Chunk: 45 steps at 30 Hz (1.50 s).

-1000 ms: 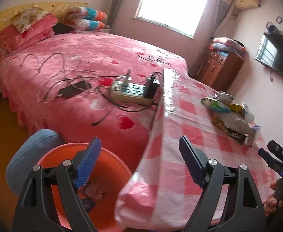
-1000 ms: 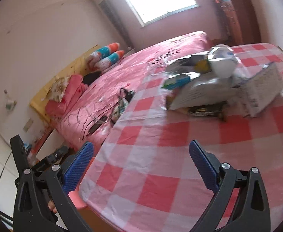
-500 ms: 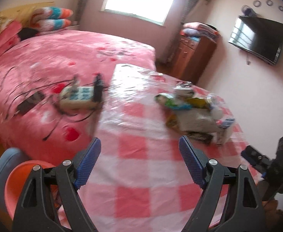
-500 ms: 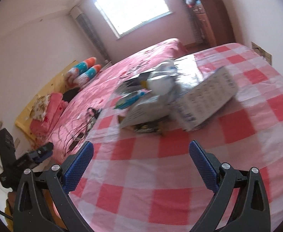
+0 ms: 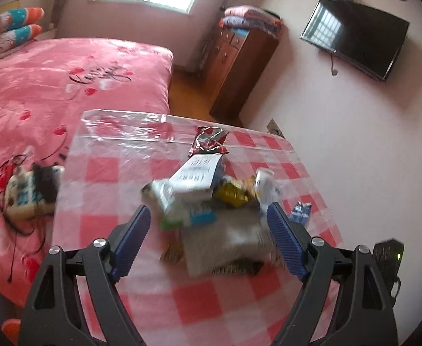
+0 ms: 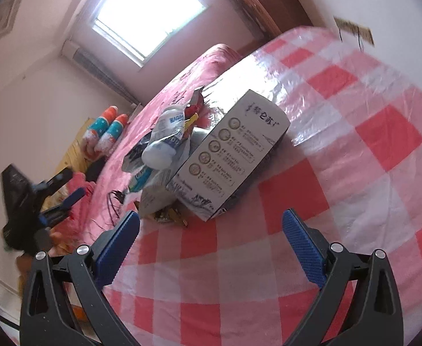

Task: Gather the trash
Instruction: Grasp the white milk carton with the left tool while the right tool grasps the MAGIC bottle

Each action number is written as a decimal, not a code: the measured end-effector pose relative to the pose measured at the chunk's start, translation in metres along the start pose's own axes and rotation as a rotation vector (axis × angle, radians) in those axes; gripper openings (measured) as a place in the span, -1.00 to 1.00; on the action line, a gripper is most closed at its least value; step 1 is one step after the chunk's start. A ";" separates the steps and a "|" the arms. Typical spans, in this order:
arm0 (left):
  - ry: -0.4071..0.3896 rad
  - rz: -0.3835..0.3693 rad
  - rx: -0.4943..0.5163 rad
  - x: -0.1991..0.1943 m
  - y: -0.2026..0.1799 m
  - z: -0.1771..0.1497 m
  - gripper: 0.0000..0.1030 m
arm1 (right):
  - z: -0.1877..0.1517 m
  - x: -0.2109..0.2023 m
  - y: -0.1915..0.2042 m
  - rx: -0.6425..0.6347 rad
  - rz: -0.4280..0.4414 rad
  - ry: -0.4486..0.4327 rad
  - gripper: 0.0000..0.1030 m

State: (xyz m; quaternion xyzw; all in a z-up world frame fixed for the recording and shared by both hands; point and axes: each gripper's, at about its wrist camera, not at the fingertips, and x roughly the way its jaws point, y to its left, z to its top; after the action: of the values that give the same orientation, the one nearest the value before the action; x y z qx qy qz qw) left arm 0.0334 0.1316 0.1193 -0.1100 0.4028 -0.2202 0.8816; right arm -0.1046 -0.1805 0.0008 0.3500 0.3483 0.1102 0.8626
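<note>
On the table: a heap of trash [image 5: 211,210] lies on the pink checked tablecloth [image 5: 165,297].
Heap: a white carton [image 6: 228,155], a red wrapper [image 5: 209,141] and crumpled bags.
Left gripper [image 5: 208,242]: jaws apart, empty, over the heap's near side.
Right gripper [image 6: 209,248]: jaws apart, empty, short of the carton.
Beside the table: a pink bed [image 5: 52,86] with a power strip [image 5: 26,193].

The grey carton [image 6: 228,155], ahead between the right fingers, carries Chinese characters and a column of round seals, all too small to read. The pink bedspread [image 5: 67,86], far beyond the left fingers, bears unreadable black cursive script.
</note>
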 end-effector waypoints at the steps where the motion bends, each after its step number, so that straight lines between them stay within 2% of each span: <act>1: 0.017 -0.007 0.007 0.010 -0.001 0.007 0.62 | 0.003 0.001 -0.002 0.007 0.006 -0.001 0.90; 7: 0.169 -0.014 0.020 0.078 0.000 0.044 0.62 | 0.032 0.003 0.011 -0.046 0.033 -0.034 0.90; 11: 0.237 0.002 0.019 0.113 0.005 0.052 0.62 | 0.052 0.013 0.034 -0.129 0.043 -0.037 0.90; 15: 0.297 -0.004 0.033 0.137 0.008 0.052 0.62 | 0.067 0.036 0.058 -0.194 0.039 0.006 0.90; 19: 0.299 -0.014 0.026 0.146 0.012 0.051 0.59 | 0.074 0.058 0.078 -0.282 0.018 0.034 0.90; 22: 0.302 -0.011 0.016 0.151 0.016 0.048 0.32 | 0.077 0.077 0.085 -0.309 0.006 0.064 0.90; 26: 0.274 -0.018 0.004 0.151 0.018 0.041 0.29 | 0.082 0.100 0.086 -0.325 -0.020 0.093 0.87; 27: 0.265 -0.019 0.009 0.150 0.017 0.039 0.29 | 0.082 0.104 0.085 -0.324 -0.017 0.104 0.83; 29: 0.254 -0.021 0.010 0.147 0.016 0.035 0.28 | 0.082 0.114 0.086 -0.330 -0.023 0.125 0.59; 31: 0.244 -0.028 0.007 0.144 0.015 0.030 0.28 | 0.079 0.122 0.086 -0.342 -0.041 0.140 0.52; 33: 0.244 -0.040 -0.001 0.141 0.013 0.024 0.28 | 0.075 0.126 0.083 -0.337 -0.044 0.154 0.40; 35: 0.239 -0.041 0.002 0.137 0.010 0.018 0.27 | 0.071 0.127 0.080 -0.342 -0.068 0.152 0.19; 45: 0.222 -0.092 -0.015 0.112 -0.008 -0.021 0.27 | 0.045 0.100 0.065 -0.338 -0.044 0.134 0.18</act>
State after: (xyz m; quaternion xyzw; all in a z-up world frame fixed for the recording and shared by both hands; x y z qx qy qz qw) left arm 0.0798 0.0709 0.0341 -0.1099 0.4940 -0.2684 0.8196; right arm 0.0033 -0.1133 0.0158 0.1845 0.3888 0.1714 0.8862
